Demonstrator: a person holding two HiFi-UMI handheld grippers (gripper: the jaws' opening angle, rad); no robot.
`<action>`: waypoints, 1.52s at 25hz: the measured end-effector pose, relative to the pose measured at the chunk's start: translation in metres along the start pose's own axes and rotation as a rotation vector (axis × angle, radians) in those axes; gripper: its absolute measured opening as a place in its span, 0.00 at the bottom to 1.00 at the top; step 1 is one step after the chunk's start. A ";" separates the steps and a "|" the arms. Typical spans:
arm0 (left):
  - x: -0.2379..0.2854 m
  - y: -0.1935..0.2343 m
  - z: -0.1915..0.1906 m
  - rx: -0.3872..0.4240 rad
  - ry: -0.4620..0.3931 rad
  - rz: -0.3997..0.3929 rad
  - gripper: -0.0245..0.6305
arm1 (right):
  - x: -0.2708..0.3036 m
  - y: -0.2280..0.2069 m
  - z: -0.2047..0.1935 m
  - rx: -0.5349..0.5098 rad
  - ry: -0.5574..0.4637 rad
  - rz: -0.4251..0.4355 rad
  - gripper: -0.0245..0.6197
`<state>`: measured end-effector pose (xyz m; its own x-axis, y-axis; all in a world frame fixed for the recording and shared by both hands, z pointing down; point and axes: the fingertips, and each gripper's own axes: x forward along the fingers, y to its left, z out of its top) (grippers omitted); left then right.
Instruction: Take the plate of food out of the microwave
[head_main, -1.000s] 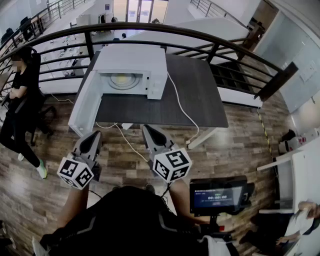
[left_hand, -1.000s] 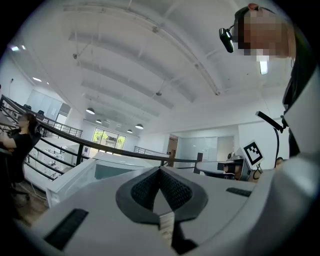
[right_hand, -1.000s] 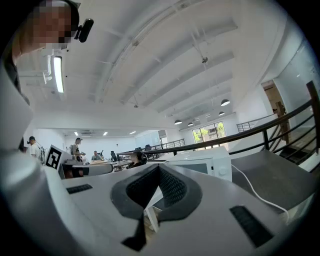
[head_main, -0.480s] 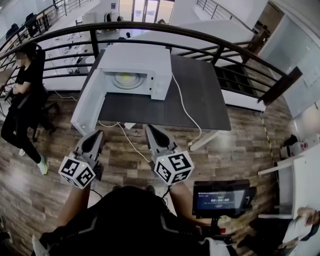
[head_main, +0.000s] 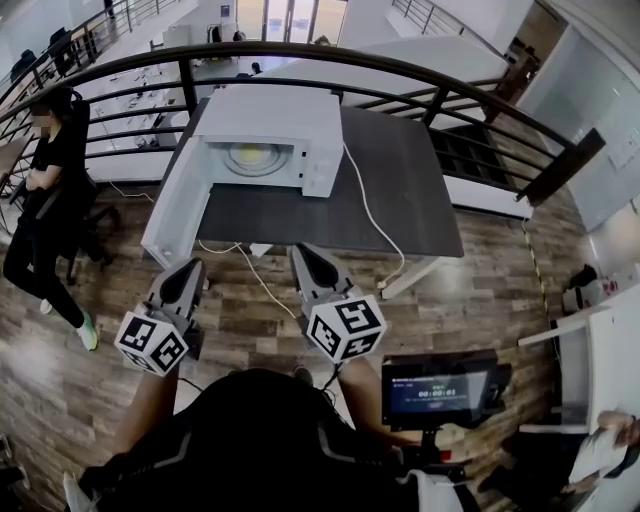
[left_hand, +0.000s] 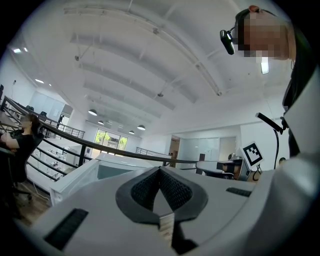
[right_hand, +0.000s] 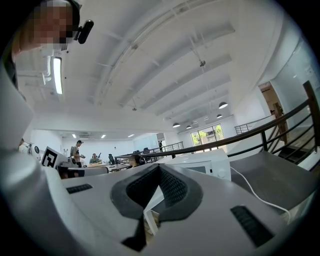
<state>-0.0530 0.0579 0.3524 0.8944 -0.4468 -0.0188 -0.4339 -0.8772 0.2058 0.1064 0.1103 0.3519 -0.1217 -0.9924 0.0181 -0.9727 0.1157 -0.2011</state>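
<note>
The plate of food (head_main: 251, 158) sits inside the microwave (head_main: 272, 113), pale and round in the lit cavity. The door (head_main: 176, 206) is swung wide to the left. The microwave stands at the far left of a dark surface (head_main: 400, 180), and a white cable (head_main: 368, 214) runs from it across the surface and over the near edge.

Both claws are well short of the surface, above the wooden floor. The left claw (head_main: 186, 272) is closed with nothing in it, and so is the right claw (head_main: 304, 258); both point level toward the microwave.

I judge this to be the approach, with the reach not yet begun. The next move calls for stepping closer, spreading a claw and guiding it into the cavity to take the plate's rim.
</note>
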 end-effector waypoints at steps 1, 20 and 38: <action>0.002 0.001 0.000 0.002 0.001 -0.001 0.04 | 0.001 -0.001 0.000 0.000 0.000 -0.001 0.03; -0.032 0.057 0.019 0.030 -0.001 -0.036 0.04 | 0.126 0.014 -0.029 -0.031 0.083 -0.112 0.20; 0.043 0.117 0.031 0.017 -0.010 0.037 0.04 | 0.272 -0.094 -0.097 0.309 0.236 -0.253 0.21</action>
<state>-0.0691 -0.0697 0.3454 0.8767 -0.4806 -0.0211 -0.4684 -0.8629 0.1895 0.1458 -0.1669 0.4710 0.0352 -0.9470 0.3192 -0.8774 -0.1822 -0.4439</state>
